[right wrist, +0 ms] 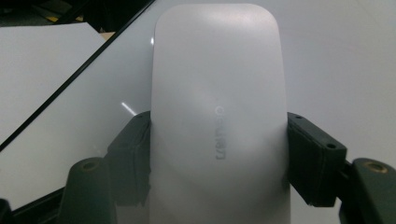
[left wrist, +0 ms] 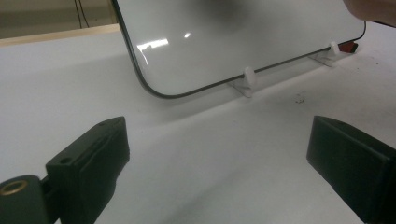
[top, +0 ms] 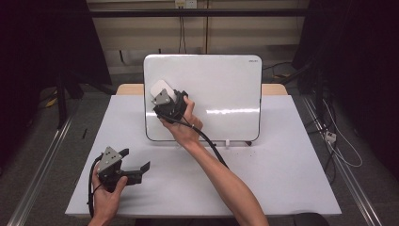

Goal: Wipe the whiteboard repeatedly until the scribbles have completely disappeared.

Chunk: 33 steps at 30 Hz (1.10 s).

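- From above, the right gripper (top: 165, 98) is held up against the upper left part of the whiteboard (top: 221, 89), which stands tilted back on the white table (top: 263, 174); a pale rounded eraser (top: 160, 88) sticks out past the gripper's grey plate.
- The right gripper view gives what the high view cannot: the eraser (right wrist: 218, 121) is pinched across its width by both black jaws, one on each long side, with faint raised lettering on its back (too soft to read) and the board's surface (right wrist: 341, 60) right behind it.
- Whether the eraser's face actually touches the board cannot be told.
- The left gripper (top: 126, 165) rests low near the table's front left corner, well apart from the board, its jaws spread with nothing between them.
- The left gripper view adds the board's lower rounded corner (left wrist: 154, 88) and the small white clip feet (left wrist: 246, 80) propping its bottom edge.
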Available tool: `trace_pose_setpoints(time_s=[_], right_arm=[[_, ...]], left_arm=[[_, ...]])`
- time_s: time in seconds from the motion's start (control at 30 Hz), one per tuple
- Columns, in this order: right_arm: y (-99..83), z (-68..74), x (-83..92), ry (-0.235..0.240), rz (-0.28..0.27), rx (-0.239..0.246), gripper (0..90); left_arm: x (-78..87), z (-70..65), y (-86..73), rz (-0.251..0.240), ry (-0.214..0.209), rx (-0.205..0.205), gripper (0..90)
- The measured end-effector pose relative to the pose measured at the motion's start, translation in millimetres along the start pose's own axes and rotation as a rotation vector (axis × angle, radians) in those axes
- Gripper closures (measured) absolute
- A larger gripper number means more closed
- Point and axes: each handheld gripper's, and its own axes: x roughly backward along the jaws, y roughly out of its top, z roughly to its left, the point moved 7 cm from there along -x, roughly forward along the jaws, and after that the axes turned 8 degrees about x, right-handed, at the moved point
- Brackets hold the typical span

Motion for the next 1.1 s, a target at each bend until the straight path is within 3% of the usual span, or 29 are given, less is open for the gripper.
trace_pose_setpoints(time_s=[0.3, 0.57, 0.8, 1.1], right_arm=[[16.7, -20.7, -8.9, -0.019, 0.006, -0.036, 31.7], [13.0, -38.2, -7.6, -0.059, 0.023, -0.111, 31.8], [-8.1, -72.0, 0.5, -0.107, 0.034, -0.191, 31.8], [-60.3, -127.0, 23.5, -0.175, 0.06, -0.295, 31.8]], left_arm=[[0.2, -0.8, -1.0, 0.0, -0.008, 0.002, 5.7], [0.9, -1.6, -1.5, 0.001, -0.007, 0.001, 5.7], [3.2, 0.0, -0.1, -0.007, -0.006, 0.005, 5.7], [1.0, -1.5, -0.9, 0.001, -0.003, 0.003, 5.7]])
